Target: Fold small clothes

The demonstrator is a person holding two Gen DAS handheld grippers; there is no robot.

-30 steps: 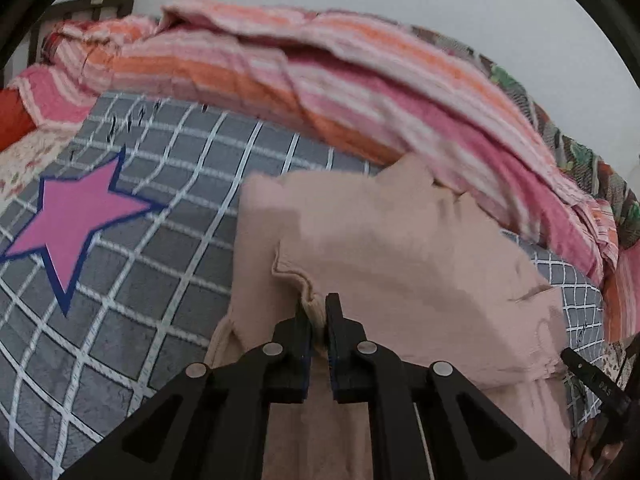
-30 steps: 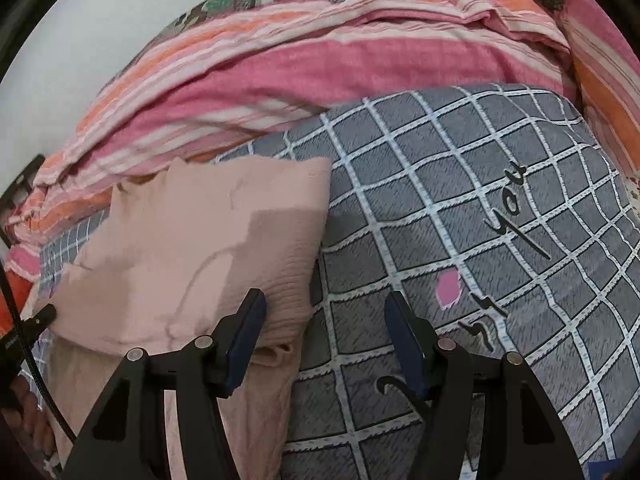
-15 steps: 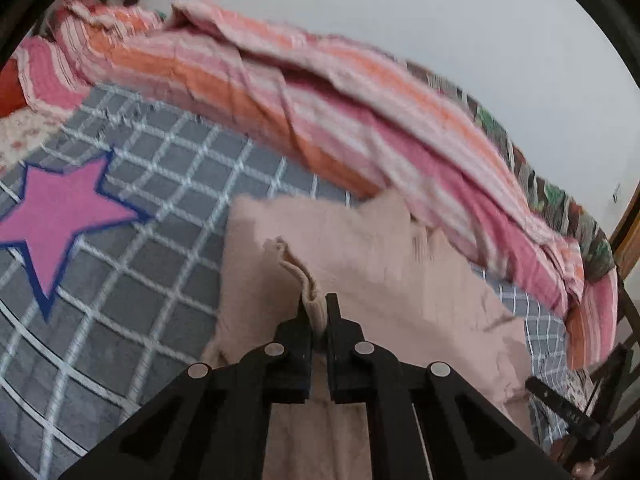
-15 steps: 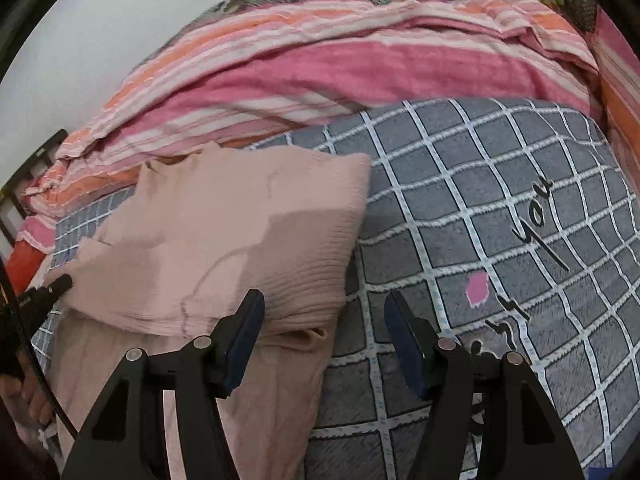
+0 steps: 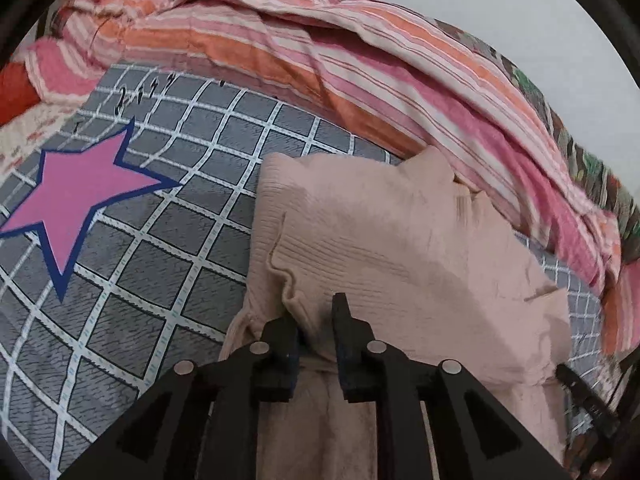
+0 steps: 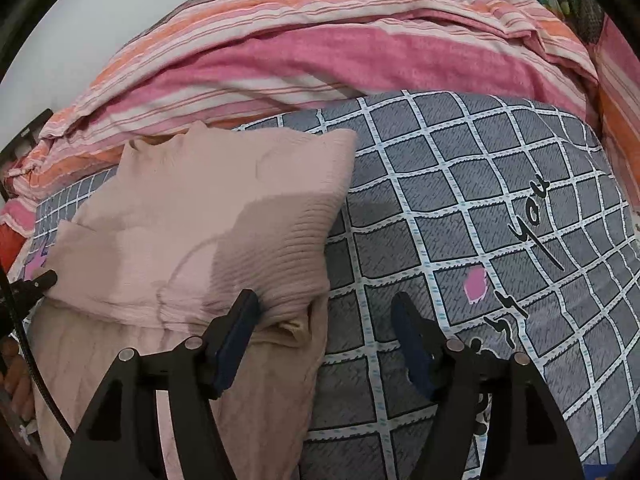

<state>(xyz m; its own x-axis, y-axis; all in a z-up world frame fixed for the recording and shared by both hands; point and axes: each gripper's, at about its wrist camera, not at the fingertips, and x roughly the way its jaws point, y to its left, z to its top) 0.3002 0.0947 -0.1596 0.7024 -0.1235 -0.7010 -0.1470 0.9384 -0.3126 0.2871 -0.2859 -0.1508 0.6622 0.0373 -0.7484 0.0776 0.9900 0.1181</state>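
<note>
A pale pink knit garment [image 5: 380,240] lies folded over on the grey checked bedsheet [image 5: 160,260]. My left gripper [image 5: 314,308] sits at the folded edge on the garment's left side. Its jaws are opening, and a ridge of the fold stands loosely between them. In the right wrist view the garment [image 6: 200,220] fills the left half. My right gripper [image 6: 324,304] hovers at its lower right corner with its jaws opening wide. The left finger is over the ribbed edge and the right finger is over the bare sheet [image 6: 460,200]; neither grips anything.
A rumpled pink and orange striped blanket [image 5: 320,60] is banked along the far side of the bed, behind the garment. A pink star print [image 5: 76,196] marks the sheet to the left. A person's hand [image 6: 16,380] shows at the left edge.
My left jaws were shut on the garment's folded edge and have now parted, letting the fold go slack. The right jaws have widened a little.
</note>
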